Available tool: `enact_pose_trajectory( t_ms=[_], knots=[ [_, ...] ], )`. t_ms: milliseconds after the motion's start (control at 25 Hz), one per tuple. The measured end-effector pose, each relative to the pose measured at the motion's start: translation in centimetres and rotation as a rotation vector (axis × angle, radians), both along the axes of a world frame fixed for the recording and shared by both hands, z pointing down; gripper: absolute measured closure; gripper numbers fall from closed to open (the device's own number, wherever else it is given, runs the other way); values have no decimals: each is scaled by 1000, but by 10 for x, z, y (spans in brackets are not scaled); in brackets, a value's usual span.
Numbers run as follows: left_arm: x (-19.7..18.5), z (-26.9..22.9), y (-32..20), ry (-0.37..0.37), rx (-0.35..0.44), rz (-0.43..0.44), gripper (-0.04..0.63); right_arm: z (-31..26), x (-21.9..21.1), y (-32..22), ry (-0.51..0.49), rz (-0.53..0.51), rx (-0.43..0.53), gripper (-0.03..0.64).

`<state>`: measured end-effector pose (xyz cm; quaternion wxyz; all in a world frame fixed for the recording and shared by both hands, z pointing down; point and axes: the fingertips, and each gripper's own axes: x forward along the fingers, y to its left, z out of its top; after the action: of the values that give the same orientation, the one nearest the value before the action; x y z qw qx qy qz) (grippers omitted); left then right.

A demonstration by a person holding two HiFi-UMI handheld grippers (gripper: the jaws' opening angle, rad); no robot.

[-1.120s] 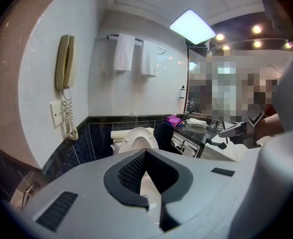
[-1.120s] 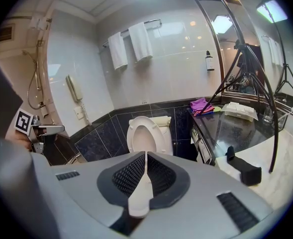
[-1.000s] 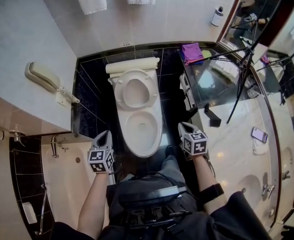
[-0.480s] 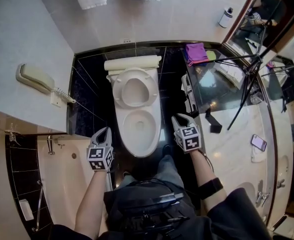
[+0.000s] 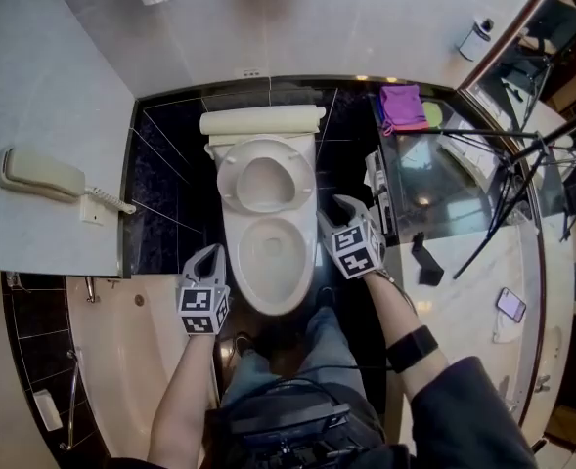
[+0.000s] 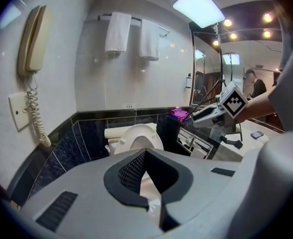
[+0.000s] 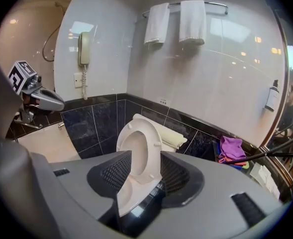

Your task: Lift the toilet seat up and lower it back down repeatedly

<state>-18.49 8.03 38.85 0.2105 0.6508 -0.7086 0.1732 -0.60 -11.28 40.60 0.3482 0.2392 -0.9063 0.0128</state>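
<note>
In the head view, the toilet seat [image 5: 265, 149] is up. It is a white oval ring standing at the back of the toilet bowl [image 5: 271, 303], with its underside facing the person. The left gripper [image 5: 207, 255] hangs just off the bowl's left rim, apart from it. The right gripper [image 5: 334, 213] sits just beside the bowl's right rim, near the foot of the raised seat and not touching it. Each carries a cube with black-and-white square markers (patterns, not lettering).

Over to the left gripper view: the jaws are together, pads meeting at the tips, with nothing caught between them. The seat rises beyond and above them at the bowl's far end, and the right gripper is out past the bowl's right side.

Now the right gripper view: its jaws have just been opening and stand wide apart. The upright seat shows through the gap, with small bumpers dotted along its underside and the bowl's rim below it. Neither pad presses on it. The left gripper floats beyond the bowl's other side.
</note>
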Motion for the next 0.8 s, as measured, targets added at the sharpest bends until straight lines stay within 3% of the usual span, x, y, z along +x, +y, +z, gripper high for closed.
enact_pose_trajectory(
  t_ms=[680,800],
  knots=[
    [-8,81,-69,7,-111,-39,595,100,-139,-130,162,-246,204,404],
    [-11,90,-71,-1,-112,-64,595,110,-156,-136,170,-286,211,434]
  ],
)
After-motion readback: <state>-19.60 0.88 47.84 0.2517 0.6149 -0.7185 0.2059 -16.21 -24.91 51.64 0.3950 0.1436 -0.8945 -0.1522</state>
